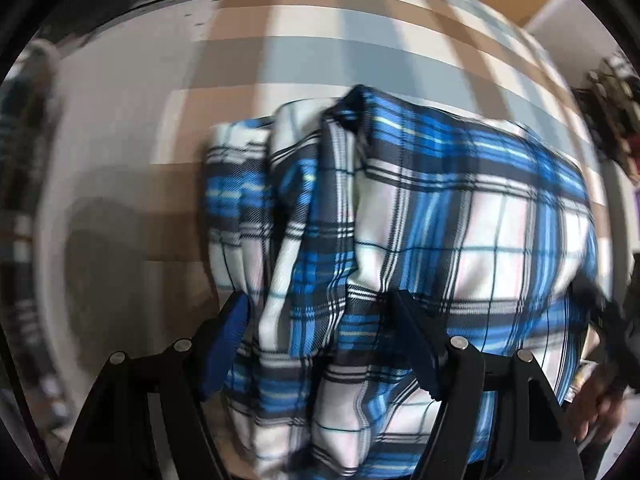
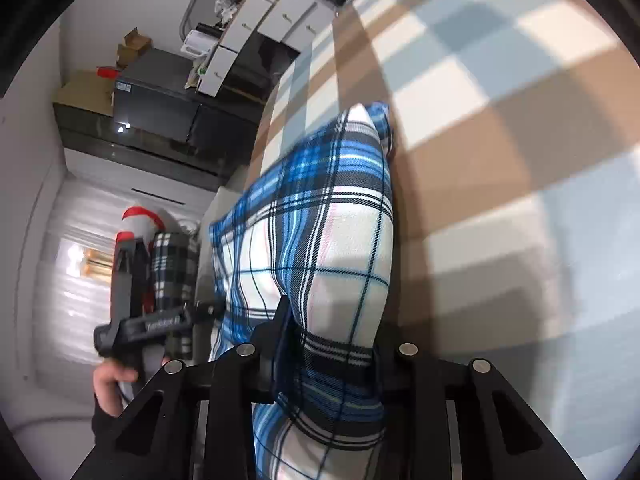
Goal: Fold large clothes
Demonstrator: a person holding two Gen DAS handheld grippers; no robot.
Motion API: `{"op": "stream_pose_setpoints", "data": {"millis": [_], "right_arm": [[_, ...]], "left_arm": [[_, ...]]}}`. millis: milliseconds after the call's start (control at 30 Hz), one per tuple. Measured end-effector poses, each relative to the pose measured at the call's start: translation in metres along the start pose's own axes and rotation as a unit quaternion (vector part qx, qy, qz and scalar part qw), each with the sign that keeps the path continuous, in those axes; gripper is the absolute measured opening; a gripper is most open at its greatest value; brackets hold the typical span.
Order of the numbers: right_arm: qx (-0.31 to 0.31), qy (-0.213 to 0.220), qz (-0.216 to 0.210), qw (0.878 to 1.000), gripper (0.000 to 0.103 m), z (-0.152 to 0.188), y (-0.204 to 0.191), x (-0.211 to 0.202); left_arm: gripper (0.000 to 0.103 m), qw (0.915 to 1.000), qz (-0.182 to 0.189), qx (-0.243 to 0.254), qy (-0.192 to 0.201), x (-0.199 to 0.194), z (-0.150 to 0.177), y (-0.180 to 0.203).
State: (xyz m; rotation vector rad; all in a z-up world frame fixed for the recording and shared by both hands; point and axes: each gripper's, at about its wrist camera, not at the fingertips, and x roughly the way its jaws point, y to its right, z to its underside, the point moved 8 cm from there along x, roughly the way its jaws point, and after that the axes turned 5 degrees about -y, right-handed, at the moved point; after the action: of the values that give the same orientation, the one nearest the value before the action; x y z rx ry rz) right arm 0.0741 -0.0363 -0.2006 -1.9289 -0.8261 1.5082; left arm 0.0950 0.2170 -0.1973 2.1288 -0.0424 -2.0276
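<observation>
Between the left claw (image 1: 320,320) jaws, spread wide, sat a thick bunch of shirt (image 1: 400,208) on the checked bed (image 1: 320,40); whether they pressed it, I couldn't tell. Right claw (image 2: 332,340) pinched a fold. Uneven pulling could have dragged layers loose, undoing the fold.

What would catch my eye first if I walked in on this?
The blue, white and black plaid shirt, bunched on the checked brown, grey and white bedcover, fills both views. The right gripper is clamped on a thick fold of it; the left gripper straddles another bunch.
</observation>
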Motion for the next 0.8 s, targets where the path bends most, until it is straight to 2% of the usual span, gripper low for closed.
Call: {"op": "stream_pose_setpoints", "data": {"millis": [67, 133, 167, 200, 233, 267, 333, 367, 433, 467, 500, 567, 633, 733, 800], "right_arm": [[0.007, 0.01, 0.014, 1.0, 0.031, -0.011, 0.015, -0.02], [-0.007, 0.008, 0.051, 0.999, 0.032, -0.023, 0.032, -0.04], [-0.014, 0.009, 0.08, 0.997, 0.035, -0.029, 0.043, -0.053], [-0.017, 0.01, 0.111, 0.994, 0.043, -0.033, 0.053, -0.064], [-0.014, 0.007, 0.161, 0.987, 0.048, -0.038, 0.067, -0.078], [-0.015, 0.009, 0.194, 0.981, 0.052, -0.042, 0.074, -0.088], [-0.05, 0.02, 0.254, 0.966, 0.052, -0.054, 0.071, -0.113], [-0.068, 0.028, 0.276, 0.958, 0.055, -0.059, 0.065, -0.123], [-0.114, 0.054, 0.302, 0.945, 0.067, -0.07, 0.038, -0.141], [-0.145, 0.06, 0.306, 0.939, 0.076, -0.074, 0.018, -0.143], [-0.169, 0.06, 0.309, 0.934, 0.082, -0.076, 0.004, -0.14], [-0.21, 0.046, 0.318, 0.923, 0.083, -0.076, -0.023, -0.119], [-0.234, 0.018, 0.333, 0.913, 0.083, -0.076, -0.037, -0.085], [-0.237, -0.055, 0.369, 0.897, 0.081, -0.072, -0.023, -0.023], [-0.228, -0.093, 0.393, 0.886, 0.082, -0.064, 0.0, 0.001]], "left_arm": [[0.07, 0.9995, 0.03, 0.011, 0.004, 0.008, -0.001, 0.026], [0.07, 0.997, 0.071, 0.028, 0.015, 0.016, -0.003, 0.061], [0.07, 0.9952, 0.088, 0.035, 0.021, 0.019, -0.003, 0.077], [0.07, 0.9939, 0.1, 0.038, 0.028, 0.019, -0.006, 0.085], [0.07, 0.9919, 0.116, 0.033, 0.04, 0.019, -0.006, 0.095], [0.07, 0.9893, 0.132, 0.022, 0.058, 0.018, -0.005, 0.099], [0.07, 0.9826, 0.165, 0.009, 0.084, 0.014, -0.001, 0.103], [0.07, 0.9806, 0.173, 0.002, 0.092, 0.014, -0.002, 0.099], [0.069, 0.9783, 0.187, -0.015, 0.09, 0.013, -0.006, 0.085], [0.069, 0.9754, 0.202, -0.019, 0.086, 0.01, -0.008, 0.08], [0.069, 0.9738, 0.208, -0.019, 0.089, 0.005, -0.003, 0.065], [0.069, 0.9746, 0.2, -0.018, 0.1, -0.002, -0.004, 0.052], [0.069, 0.9762, 0.19, -0.011, 0.103, -0.002, -0.004, 0.056], [0.069, 0.9782, 0.18, 0.0, 0.103, -0.007, 0.002, 0.055], [0.069, 0.9785, 0.182, 0.002, 0.097, -0.006, 0.003, 0.063]]}}
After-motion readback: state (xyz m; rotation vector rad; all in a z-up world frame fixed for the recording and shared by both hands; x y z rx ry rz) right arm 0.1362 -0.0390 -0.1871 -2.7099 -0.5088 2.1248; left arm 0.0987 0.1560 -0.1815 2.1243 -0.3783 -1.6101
